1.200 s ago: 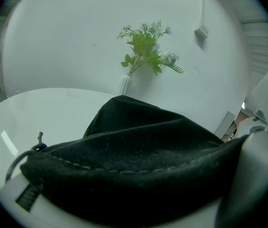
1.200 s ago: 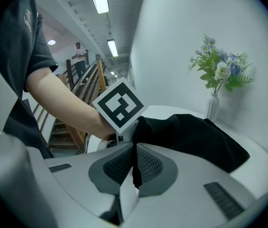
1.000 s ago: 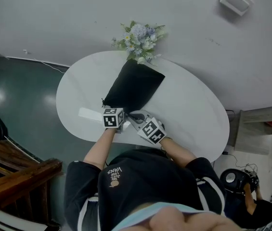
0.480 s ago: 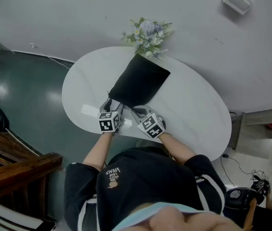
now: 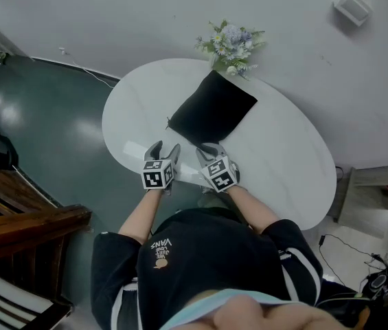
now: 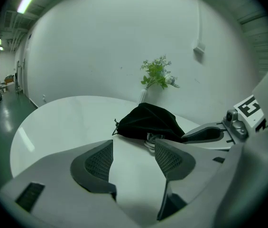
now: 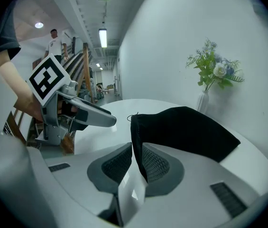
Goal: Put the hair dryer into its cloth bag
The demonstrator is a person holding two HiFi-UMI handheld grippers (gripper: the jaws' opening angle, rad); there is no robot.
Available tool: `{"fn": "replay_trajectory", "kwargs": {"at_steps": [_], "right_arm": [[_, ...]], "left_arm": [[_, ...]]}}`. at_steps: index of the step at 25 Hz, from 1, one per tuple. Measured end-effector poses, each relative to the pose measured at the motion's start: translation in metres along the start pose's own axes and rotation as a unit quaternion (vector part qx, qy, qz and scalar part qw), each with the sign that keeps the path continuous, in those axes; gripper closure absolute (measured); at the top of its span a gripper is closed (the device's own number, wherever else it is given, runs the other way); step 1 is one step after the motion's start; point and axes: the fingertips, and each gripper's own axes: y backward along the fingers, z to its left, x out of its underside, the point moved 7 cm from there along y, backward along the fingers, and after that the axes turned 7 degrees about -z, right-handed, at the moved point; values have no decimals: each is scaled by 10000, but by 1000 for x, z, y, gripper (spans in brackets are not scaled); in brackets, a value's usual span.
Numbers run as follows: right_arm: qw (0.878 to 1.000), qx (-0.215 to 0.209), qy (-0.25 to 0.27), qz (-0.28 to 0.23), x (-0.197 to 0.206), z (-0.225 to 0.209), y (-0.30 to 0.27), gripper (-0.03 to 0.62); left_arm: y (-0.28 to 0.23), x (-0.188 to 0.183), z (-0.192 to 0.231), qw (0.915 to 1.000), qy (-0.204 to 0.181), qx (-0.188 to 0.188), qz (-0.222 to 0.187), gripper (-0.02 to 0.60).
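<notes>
The black cloth bag (image 5: 211, 111) lies bulging on the white oval table (image 5: 283, 163), its mouth toward me. A loop of pale cord (image 6: 151, 140) shows at that mouth; the hair dryer itself is hidden. My right gripper (image 5: 207, 149) is at the bag's near edge, and in the right gripper view its jaws (image 7: 134, 163) are shut on a fold of the black cloth (image 7: 181, 129). My left gripper (image 5: 163, 148) hangs open to the left of the bag, with only bare tabletop between its pads (image 6: 134, 158). The bag (image 6: 148, 121) lies well ahead of it.
A vase of flowers (image 5: 231, 41) stands at the table's far edge, just behind the bag, against the white wall. Wooden stairs (image 5: 22, 225) are on the floor to the left. A person (image 7: 55, 41) stands far off in the hall.
My left gripper has drawn back from the bag's near left corner toward the table's near edge. The right gripper stays on the bag's near edge, a little lower.
</notes>
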Motion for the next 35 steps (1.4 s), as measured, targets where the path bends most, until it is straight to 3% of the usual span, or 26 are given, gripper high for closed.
{"fn": "replay_trajectory", "kwargs": {"at_steps": [6, 7, 9, 10, 20, 27, 35], "right_arm": [[9994, 211, -204, -155, -2, 7, 6, 540], [9994, 211, -230, -166, -2, 8, 7, 526], [9992, 200, -303, -171, -2, 13, 9, 437], [9990, 219, -333, -182, -2, 15, 11, 433], [9930, 771, -483, -754, -12, 37, 40, 427], [9879, 908, -835, -942, -10, 55, 60, 427], [9791, 986, -1230, -1283, -13, 80, 82, 428]], "left_arm": [[26, 6, 3, 10000, -18, 20, -66, 287], [31, 6, 3, 10000, -17, 39, -78, 287], [40, 7, 1, 9999, -14, 69, -112, 287], [44, 8, 1, 9999, -17, 84, -135, 287], [87, 7, -3, 9987, -123, 233, -439, 287], [113, 8, -7, 9973, -136, 348, -627, 287], [145, 12, -13, 9936, -558, 496, -851, 306]]}}
